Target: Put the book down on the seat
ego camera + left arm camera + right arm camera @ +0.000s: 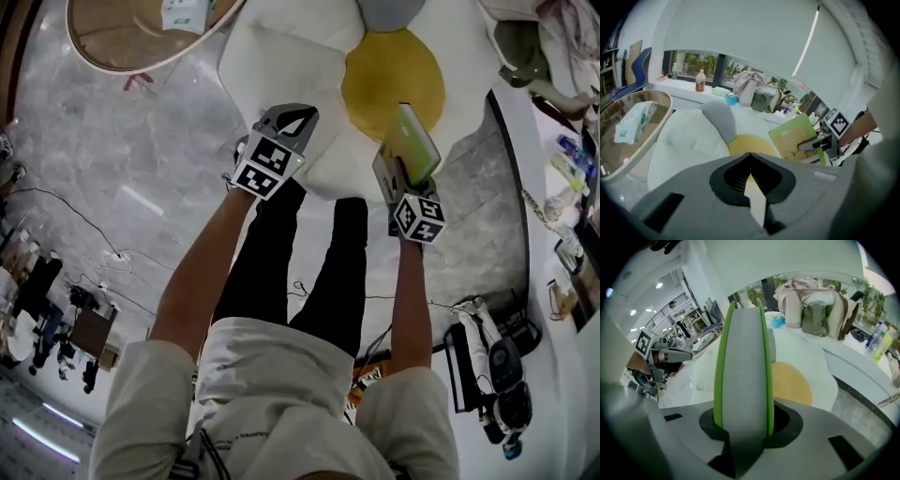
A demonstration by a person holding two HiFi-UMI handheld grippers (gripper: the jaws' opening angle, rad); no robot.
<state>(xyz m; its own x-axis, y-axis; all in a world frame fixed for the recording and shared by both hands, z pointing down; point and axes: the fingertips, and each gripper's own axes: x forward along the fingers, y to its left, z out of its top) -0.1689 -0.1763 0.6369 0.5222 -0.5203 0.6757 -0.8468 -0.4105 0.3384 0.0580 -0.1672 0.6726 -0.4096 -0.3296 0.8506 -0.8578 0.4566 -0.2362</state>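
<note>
Grey left tongs [292, 116], grey right tongs [404, 172], black-white marker cubes [269, 166]; white short-sleeved shirt [272, 398]; black trousers [281, 267].

Glossy marble-look floor [141, 169], soft cloth seat [281, 56], matt paper book [412, 145]

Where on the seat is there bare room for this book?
On the seat, the yellow centre is bare, bordered by the white lobe on the left and the grey cushion behind. That lobe, beyond the left claw, is also free. Crowded: the window ledge at right, with bottles and bags.
</note>
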